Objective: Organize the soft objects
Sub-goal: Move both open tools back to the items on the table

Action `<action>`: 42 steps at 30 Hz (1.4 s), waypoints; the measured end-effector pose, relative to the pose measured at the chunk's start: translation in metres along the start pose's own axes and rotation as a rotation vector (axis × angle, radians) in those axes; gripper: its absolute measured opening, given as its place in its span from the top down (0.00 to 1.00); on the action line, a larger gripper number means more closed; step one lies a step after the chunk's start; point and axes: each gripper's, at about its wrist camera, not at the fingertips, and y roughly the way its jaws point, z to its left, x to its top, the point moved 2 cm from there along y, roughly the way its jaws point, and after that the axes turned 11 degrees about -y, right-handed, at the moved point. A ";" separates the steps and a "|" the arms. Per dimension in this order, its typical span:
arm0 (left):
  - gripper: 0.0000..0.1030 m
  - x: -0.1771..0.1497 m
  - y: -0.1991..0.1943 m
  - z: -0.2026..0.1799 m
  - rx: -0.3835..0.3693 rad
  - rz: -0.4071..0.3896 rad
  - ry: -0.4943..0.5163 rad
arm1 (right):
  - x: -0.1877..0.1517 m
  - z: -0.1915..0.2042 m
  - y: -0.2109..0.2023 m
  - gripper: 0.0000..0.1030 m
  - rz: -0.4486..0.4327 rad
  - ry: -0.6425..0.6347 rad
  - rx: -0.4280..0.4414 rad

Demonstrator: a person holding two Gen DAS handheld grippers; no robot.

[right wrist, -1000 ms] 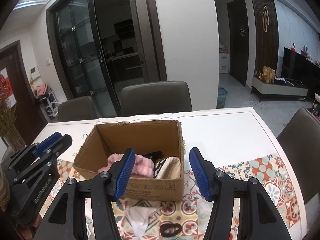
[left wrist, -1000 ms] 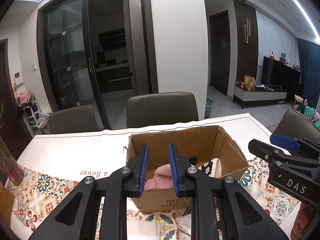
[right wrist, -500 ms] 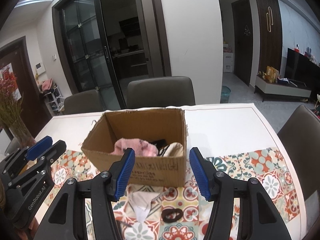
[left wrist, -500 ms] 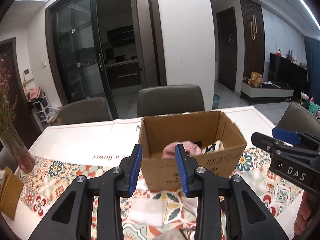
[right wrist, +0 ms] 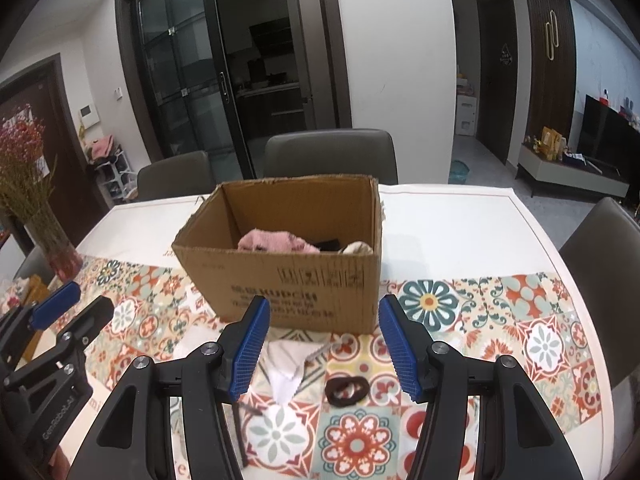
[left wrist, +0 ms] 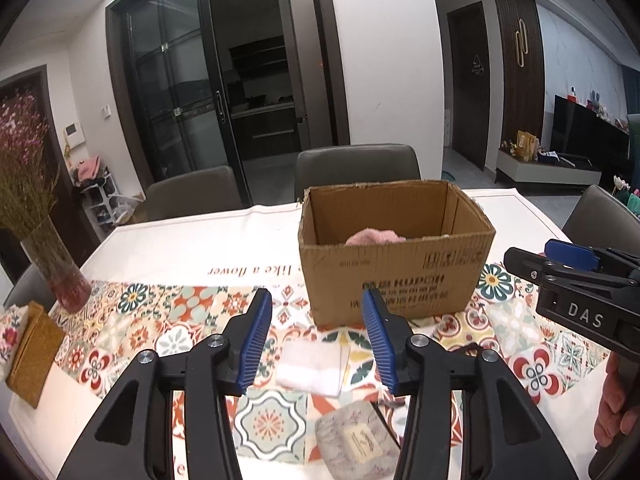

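On the patterned tablecloth (left wrist: 168, 264) stands one cardboard box (left wrist: 394, 276) holding a pink cloth (right wrist: 276, 240); only the right view shows one black hair tie (right wrist: 346, 389); only the left, one grey pouch (left wrist: 358, 446); left gripper (left wrist: 318, 338) has just been opening, empty; right gripper (right wrist: 324, 344) spread, empty; one white cloth (left wrist: 312, 367) lies before the box.

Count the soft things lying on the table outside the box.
3, maybe more hidden behind the tools. A white cloth lies in front of the cardboard box, a grey pouch nearer the camera, and a black hair tie to the cloth's right.
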 end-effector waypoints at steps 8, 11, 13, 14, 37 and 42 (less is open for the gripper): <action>0.49 -0.027 -0.007 0.006 0.027 0.037 -0.034 | -0.020 0.007 0.007 0.44 0.039 -0.003 0.024; 0.46 -0.039 -0.004 0.009 0.030 0.074 -0.051 | -0.028 0.009 0.013 0.41 0.064 -0.001 0.038; 0.42 -0.046 -0.002 0.010 0.042 0.089 -0.060 | -0.034 0.008 0.017 0.38 0.074 -0.001 0.037; 0.42 -0.049 -0.001 0.011 0.045 0.095 -0.065 | -0.036 0.008 0.019 0.37 0.077 -0.002 0.037; 0.40 -0.115 0.048 0.014 0.118 0.207 -0.126 | -0.088 0.007 0.073 0.37 0.172 -0.052 0.001; 0.40 -0.125 0.061 0.014 0.129 0.241 -0.148 | -0.096 0.003 0.088 0.37 0.195 -0.045 0.003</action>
